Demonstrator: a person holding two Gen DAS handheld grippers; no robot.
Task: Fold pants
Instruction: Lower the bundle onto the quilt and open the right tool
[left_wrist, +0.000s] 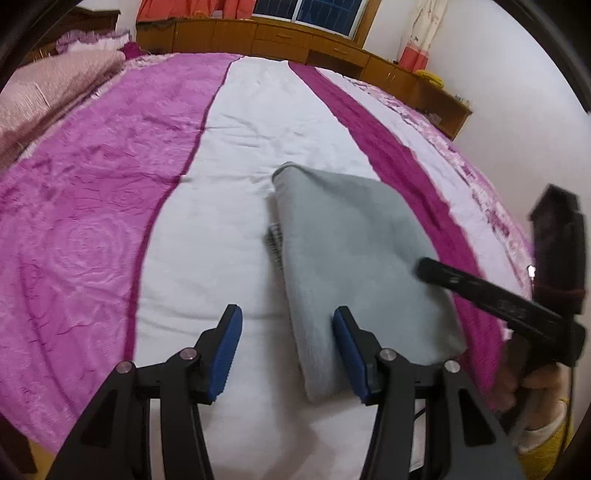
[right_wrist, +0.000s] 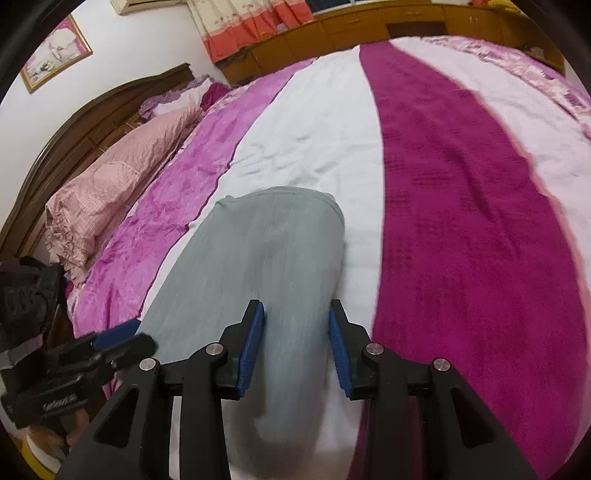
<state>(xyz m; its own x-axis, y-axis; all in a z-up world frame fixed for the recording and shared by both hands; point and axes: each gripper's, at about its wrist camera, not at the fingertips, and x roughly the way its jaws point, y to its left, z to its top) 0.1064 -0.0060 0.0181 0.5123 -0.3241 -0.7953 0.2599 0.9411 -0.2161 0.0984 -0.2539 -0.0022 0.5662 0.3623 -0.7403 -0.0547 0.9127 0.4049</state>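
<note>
On the white middle stripe of the bed (left_wrist: 236, 155) we see the grey pants (left_wrist: 354, 240) lying folded into a compact oblong, one short end rounded and far from us, the other near the grippers. At their left edge, in the left wrist view, a bit of ribbed band peeks out from under the top layer.

Our left gripper (left_wrist: 287, 354) hovers over the near left corner of the pants, its jaws about half apart; the right blue pad (left_wrist: 349, 354) is over the grey cloth and the left pad over bare white sheet, so the edge of the pants runs between them. We see nothing pinched.

Our right gripper (right_wrist: 296, 345) is above the near end of the pants (right_wrist: 255, 266), its jaws narrowly apart, with grey cloth showing in the gap; the cloth there is blurred, and the pads do not seem to press on it. From the left wrist view this gripper reaches in from the right over the right edge of the pants.

Beside the white stripe run a pink cover (left_wrist: 92, 184) and a magenta band (right_wrist: 461, 221). A pink pillow (right_wrist: 122, 184) rests by the headboard, and wooden cabinets (left_wrist: 288, 37) line the far wall.
</note>
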